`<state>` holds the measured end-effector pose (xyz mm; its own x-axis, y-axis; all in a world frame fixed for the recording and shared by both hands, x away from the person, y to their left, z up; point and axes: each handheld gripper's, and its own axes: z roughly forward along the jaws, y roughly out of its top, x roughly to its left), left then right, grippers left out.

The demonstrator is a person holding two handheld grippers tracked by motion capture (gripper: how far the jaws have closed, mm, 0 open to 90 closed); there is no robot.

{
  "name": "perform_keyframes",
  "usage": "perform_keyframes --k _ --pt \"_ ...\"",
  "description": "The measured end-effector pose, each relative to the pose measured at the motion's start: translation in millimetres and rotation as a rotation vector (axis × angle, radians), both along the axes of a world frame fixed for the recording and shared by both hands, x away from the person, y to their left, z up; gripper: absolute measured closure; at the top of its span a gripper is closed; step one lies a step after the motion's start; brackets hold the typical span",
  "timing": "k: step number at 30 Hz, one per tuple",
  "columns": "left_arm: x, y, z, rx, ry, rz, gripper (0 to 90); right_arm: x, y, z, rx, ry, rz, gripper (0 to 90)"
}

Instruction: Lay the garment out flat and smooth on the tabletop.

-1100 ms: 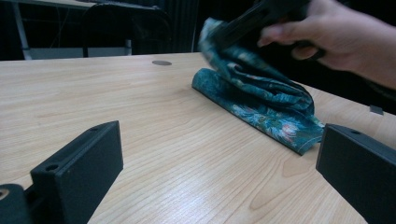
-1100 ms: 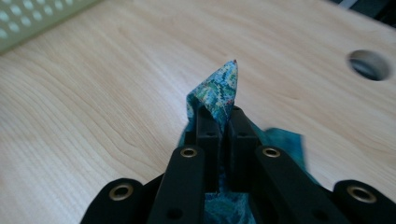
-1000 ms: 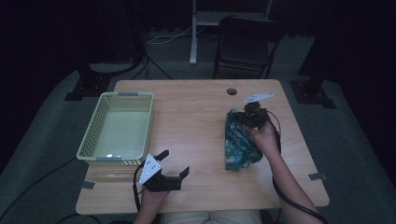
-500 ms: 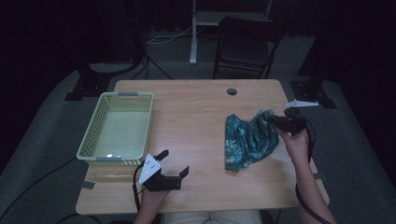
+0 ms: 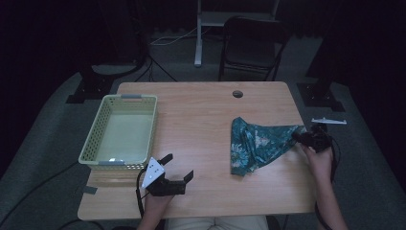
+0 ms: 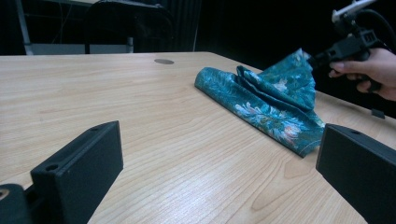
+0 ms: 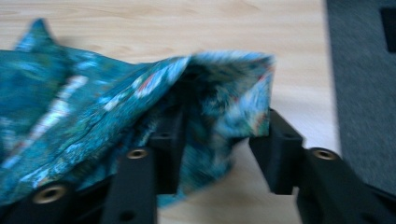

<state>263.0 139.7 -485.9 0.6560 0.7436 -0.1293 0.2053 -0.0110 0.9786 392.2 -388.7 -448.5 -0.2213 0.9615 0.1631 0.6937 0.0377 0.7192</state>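
Observation:
A teal flowered cloth (image 5: pixel 258 143) lies on the right half of the wooden table (image 5: pixel 201 110), pulled out into a wedge toward the right edge. My right gripper (image 5: pixel 299 136) is shut on the cloth's right corner and holds it raised off the table. In the right gripper view the cloth (image 7: pixel 93 107) is bunched between the jaws of the right gripper (image 7: pixel 219 130) and drapes over one of them. My left gripper (image 5: pixel 178 166) rests open near the front edge, pointing at the cloth (image 6: pixel 271 102), with nothing between its jaws. The left gripper view also shows the right gripper (image 6: pixel 317 58) and its hand.
A pale green mesh basket (image 5: pixel 88 143) stands at the table's left side with nothing visible inside. A cable hole (image 5: pixel 238 94) is at the back centre. A dark chair (image 5: pixel 253 43) stands behind the table. Grey carpet lies beyond the right edge.
My right gripper has moved right to the table's edge, dragging the cloth's corner and stretching the folded cloth out. The left gripper has stayed put.

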Motion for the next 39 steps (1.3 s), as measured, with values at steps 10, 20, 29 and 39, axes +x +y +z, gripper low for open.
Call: perform_keyframes --k 10,20,29,39 --pt "2.5 -1.4 0.6 0.013 0.034 -0.012 1.2 -32.4 -30.7 -22.3 0.131 -0.034 -0.024 24.4" --pt "9.6 -3.8 1.6 0.041 0.080 -0.006 1.2 -70.0 -11.3 -33.0 0.106 -0.183 0.088 18.5" --pt "27.2 -20.0 24.6 0.043 0.156 -0.072 1.2 -72.2 -12.3 -38.0 0.132 -0.180 0.101 18.5" --pt "40.2 -64.1 48.0 0.049 0.169 -0.160 1.2 -71.5 -12.6 -38.5 0.145 -0.165 0.114 18.7"
